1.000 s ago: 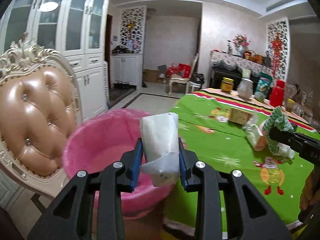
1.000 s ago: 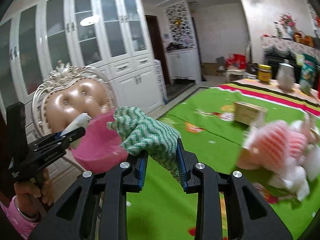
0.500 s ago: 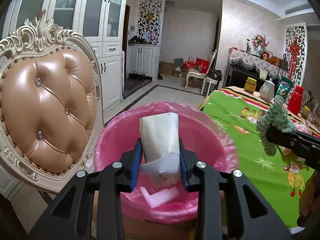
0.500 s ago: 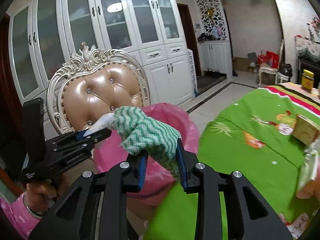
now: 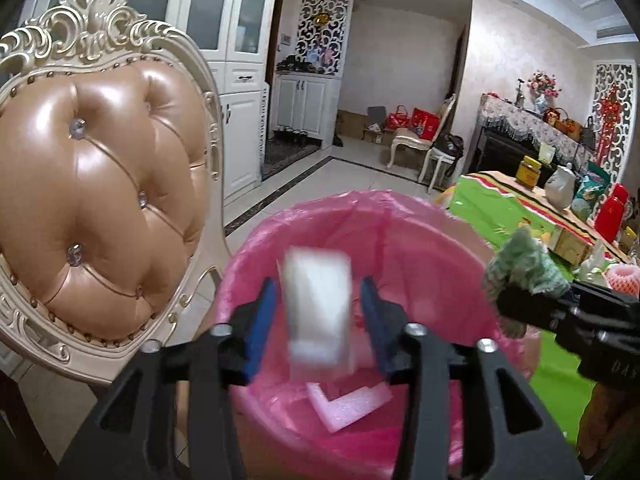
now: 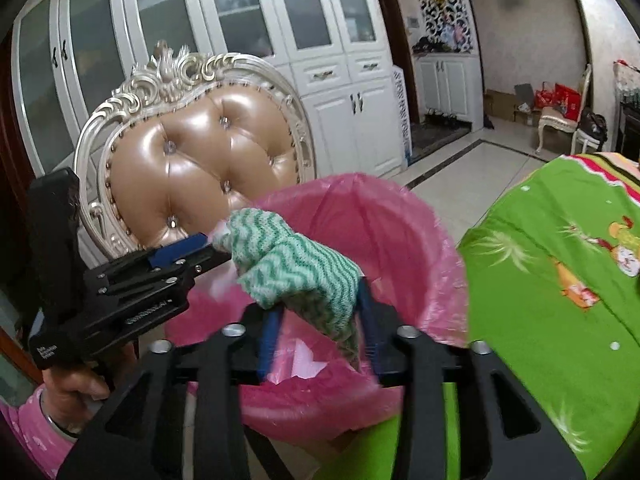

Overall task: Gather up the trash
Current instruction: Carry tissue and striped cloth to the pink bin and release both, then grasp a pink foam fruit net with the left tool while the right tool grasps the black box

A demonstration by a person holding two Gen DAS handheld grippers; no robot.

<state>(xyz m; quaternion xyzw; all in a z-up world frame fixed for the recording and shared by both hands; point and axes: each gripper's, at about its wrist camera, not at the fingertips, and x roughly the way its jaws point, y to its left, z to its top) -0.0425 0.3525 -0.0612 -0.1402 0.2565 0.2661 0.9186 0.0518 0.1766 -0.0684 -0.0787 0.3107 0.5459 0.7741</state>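
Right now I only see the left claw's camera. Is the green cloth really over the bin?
Observer: Yes. In the right camera the green cloth hangs between the fingers of the right claw, above the open mouth of the pink bin. That claw's jaws are opening.
Operator: Can you see who's holding my claw?
Observer: Only a hand in a pink sleeve, wrapped around the handle of the left claw.
Operator: Is the cloth touching my claw?
Observer: I can't tell; its top end sits right at your claw's tip.
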